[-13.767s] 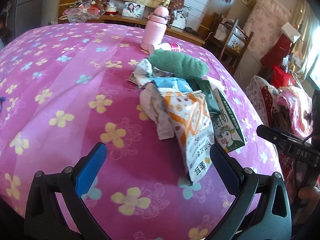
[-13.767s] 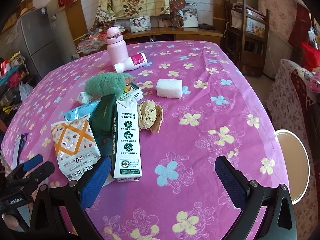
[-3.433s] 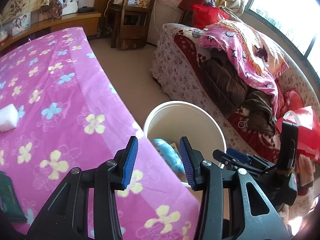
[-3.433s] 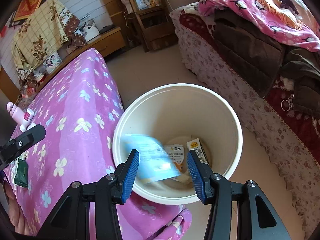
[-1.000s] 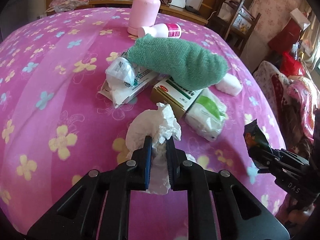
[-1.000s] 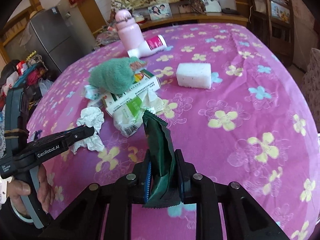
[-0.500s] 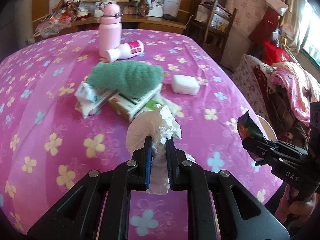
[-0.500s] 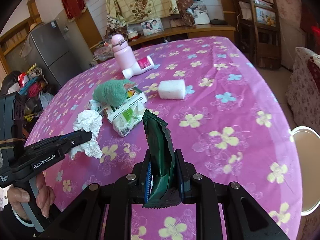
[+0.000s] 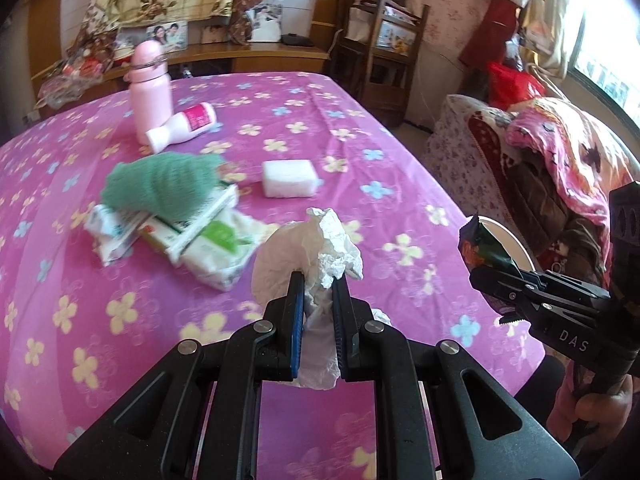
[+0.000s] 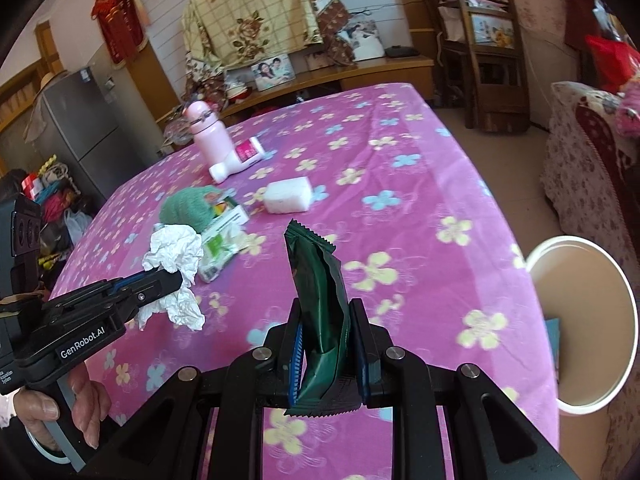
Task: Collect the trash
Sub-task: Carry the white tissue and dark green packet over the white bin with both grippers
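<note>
My left gripper point(image 9: 318, 296) is shut on a crumpled white tissue point(image 9: 320, 240) and holds it above the pink flowered tablecloth point(image 9: 60, 280). It also shows in the right wrist view point(image 10: 160, 280) with the tissue point(image 10: 176, 256). My right gripper point(image 10: 326, 328) is shut on a dark green snack wrapper point(image 10: 320, 292), held upright above the table. It also shows in the left wrist view point(image 9: 496, 276) with the wrapper point(image 9: 480, 248). The white trash bin point(image 10: 624, 300) stands on the floor past the table's right edge; its rim point(image 9: 516, 244) shows behind the wrapper.
On the table lie a green cloth point(image 9: 160, 184) over small boxes point(image 9: 188, 224), a tissue pack point(image 9: 216, 252), a white sponge point(image 9: 288, 178), a pink flask point(image 9: 150, 88) and a lying white bottle point(image 9: 184, 124). A sofa with blankets point(image 9: 560, 160) stands right of the bin.
Both grippers have lifted and pulled back from the pile with their loads, swinging toward the table's right side. The bin has come further into view at the right.
</note>
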Available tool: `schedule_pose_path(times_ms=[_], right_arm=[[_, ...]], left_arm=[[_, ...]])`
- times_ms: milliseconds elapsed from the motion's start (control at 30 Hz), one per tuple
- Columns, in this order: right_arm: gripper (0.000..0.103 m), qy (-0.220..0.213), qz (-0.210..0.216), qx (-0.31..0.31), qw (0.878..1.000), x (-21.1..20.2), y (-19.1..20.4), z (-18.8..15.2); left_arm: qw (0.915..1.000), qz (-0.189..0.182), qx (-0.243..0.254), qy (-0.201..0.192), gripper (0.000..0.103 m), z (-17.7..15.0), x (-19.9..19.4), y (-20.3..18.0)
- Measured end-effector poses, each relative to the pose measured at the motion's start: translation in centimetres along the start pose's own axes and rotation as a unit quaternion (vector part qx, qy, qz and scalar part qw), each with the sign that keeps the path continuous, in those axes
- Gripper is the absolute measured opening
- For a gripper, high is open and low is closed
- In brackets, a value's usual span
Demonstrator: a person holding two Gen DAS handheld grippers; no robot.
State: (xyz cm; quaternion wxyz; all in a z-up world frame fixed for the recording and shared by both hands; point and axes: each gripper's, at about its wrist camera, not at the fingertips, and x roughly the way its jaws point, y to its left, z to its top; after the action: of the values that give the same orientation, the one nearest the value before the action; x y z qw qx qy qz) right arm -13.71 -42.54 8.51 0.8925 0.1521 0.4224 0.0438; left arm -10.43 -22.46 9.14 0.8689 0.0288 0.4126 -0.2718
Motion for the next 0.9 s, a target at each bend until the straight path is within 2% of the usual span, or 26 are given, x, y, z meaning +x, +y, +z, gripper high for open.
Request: schedule_pose_path(times_ms=[500, 900], right_arm=[[0.020, -0.019, -0.064, 0.062, 0.996, -4.1, -8.8, -0.7], [0.020, -0.020, -0.106, 0.103, 0.989, -6.2, -14.7, -2.1]], left_arm=[[0.9963, -0.045, 0.072, 0.010, 0.011, 1.7, 3.5, -9.2], [0.9918, -0.080, 0.094, 0.034, 0.011, 2.2, 6.6, -14.5]])
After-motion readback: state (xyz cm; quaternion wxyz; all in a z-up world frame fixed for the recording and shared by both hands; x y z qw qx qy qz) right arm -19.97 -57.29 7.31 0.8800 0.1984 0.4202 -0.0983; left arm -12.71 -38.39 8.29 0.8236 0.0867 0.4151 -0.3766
